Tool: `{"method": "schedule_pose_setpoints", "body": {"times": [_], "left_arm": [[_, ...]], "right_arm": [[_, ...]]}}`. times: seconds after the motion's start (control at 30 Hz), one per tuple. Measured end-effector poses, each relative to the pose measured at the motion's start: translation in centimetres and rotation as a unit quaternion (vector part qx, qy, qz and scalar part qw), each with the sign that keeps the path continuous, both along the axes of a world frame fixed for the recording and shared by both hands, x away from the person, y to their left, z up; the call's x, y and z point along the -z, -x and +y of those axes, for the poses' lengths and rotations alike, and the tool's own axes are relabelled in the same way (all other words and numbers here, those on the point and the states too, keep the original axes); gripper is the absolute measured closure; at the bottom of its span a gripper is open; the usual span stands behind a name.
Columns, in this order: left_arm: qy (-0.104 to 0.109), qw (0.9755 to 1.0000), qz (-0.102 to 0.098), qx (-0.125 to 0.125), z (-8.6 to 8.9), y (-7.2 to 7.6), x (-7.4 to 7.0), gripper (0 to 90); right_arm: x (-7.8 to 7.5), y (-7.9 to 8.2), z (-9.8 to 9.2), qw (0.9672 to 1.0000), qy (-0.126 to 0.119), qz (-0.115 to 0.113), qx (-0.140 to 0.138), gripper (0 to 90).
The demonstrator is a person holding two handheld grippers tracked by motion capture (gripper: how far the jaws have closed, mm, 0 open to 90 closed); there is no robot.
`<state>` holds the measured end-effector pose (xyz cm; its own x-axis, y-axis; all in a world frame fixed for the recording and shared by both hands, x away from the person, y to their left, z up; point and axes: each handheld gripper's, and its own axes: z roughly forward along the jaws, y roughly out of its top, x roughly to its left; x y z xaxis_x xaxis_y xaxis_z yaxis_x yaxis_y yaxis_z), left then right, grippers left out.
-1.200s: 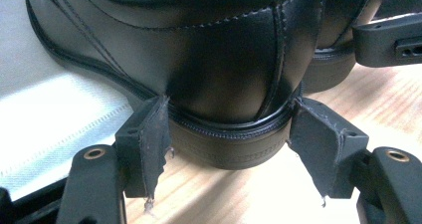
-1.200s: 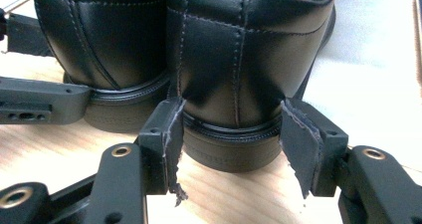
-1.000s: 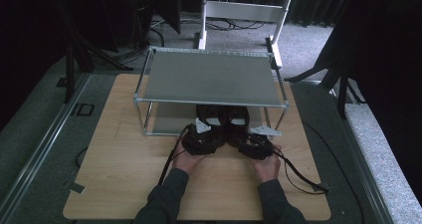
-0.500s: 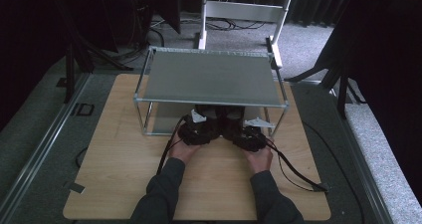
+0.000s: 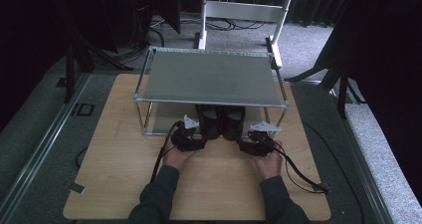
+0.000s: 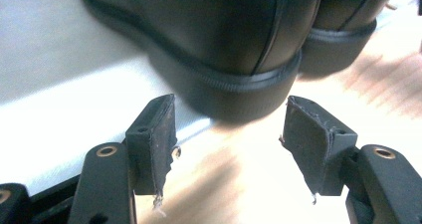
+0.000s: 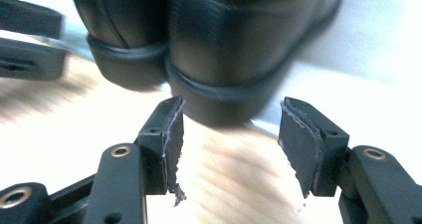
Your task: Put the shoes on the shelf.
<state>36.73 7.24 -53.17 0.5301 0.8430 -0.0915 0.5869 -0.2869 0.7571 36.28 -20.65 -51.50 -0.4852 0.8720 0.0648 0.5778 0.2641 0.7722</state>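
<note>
Two black leather shoes stand side by side under the metal rack (image 5: 209,77), heels toward me: the left shoe (image 5: 209,122) and the right shoe (image 5: 233,123). My left gripper (image 5: 191,135) is open just behind the left shoe's heel (image 6: 239,50), with a small gap and nothing between the jaws (image 6: 229,129). My right gripper (image 5: 253,140) is open too (image 7: 229,134), just short of the right shoe's heel (image 7: 239,55). In the right gripper view the left shoe (image 7: 124,30) is beside it and the left gripper (image 7: 30,40) shows at the left edge.
The rack has a grey top shelf and a pale lower shelf (image 5: 166,119) on a wooden tabletop (image 5: 119,164). Its chrome front legs (image 5: 145,119) flank the shoes. Cables (image 5: 298,169) trail from both grippers. A white frame (image 5: 239,10) stands beyond the table.
Both hands pushed forward toward the rack, then eased back and apart a little. The shoes sit slightly deeper under the top shelf. Both grippers now stand clear of the heels.
</note>
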Motion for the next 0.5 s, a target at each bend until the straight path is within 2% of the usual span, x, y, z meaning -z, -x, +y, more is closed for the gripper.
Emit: {"method": "schedule_pose_setpoints", "body": {"times": [0.07,0.27,0.33,0.43,0.5], "left_arm": [[0.002,1.0000,0.003,-0.005,0.7,0.4,0.2,38.9],[-0.002,0.9997,0.012,-0.020,2.4,1.5,1.0,38.9],[-0.006,0.9995,0.017,-0.027,2.9,1.8,1.4,38.5],[-0.010,0.9990,0.024,-0.036,3.7,2.2,1.9,38.0],[-0.017,0.9985,0.022,-0.047,4.3,2.7,2.2,37.2]], "right_arm": [[0.2,0.2,-1.0,0.9999,-0.008,0.008,0.006,42.6],[1.3,0.8,-3.1,0.9995,0.004,0.028,0.016,41.5],[1.6,0.8,-3.7,0.9993,0.008,0.030,0.019,41.1],[1.9,0.6,-4.3,0.9990,0.000,0.033,0.031,41.2],[2.0,0.5,-4.5,0.9988,0.009,0.031,0.036,40.1]]}}
